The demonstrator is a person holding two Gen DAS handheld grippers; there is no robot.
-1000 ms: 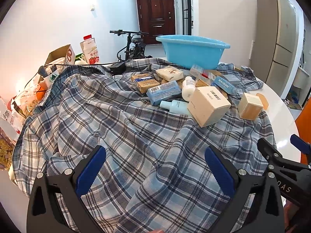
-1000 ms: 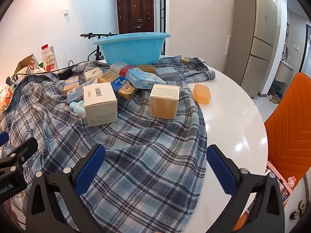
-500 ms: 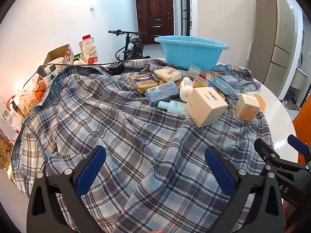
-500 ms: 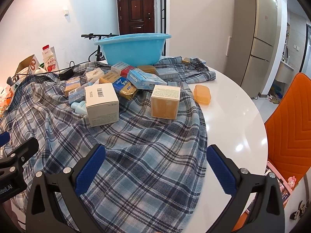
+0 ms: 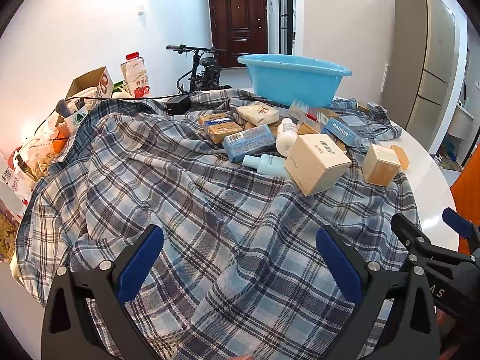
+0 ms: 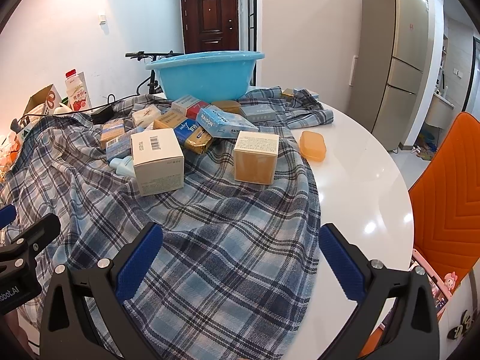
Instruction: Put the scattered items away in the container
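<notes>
A blue plastic basin stands at the far side of the round white table. In front of it lie several boxes on a plaid shirt: a cream box, a tan box, a blue RAISON box, a white bottle and a pale blue bottle. An orange soap case lies on bare table. My left gripper and right gripper are both open and empty, above the near cloth.
A milk carton, an open cardboard box and snack bags crowd the table's left side. A black charger with cable lies on the cloth. An orange chair stands at the right. A fridge stands behind.
Both grippers have edged slightly forward toward the pile of boxes. Both stay open. Nothing on the table has moved.
</notes>
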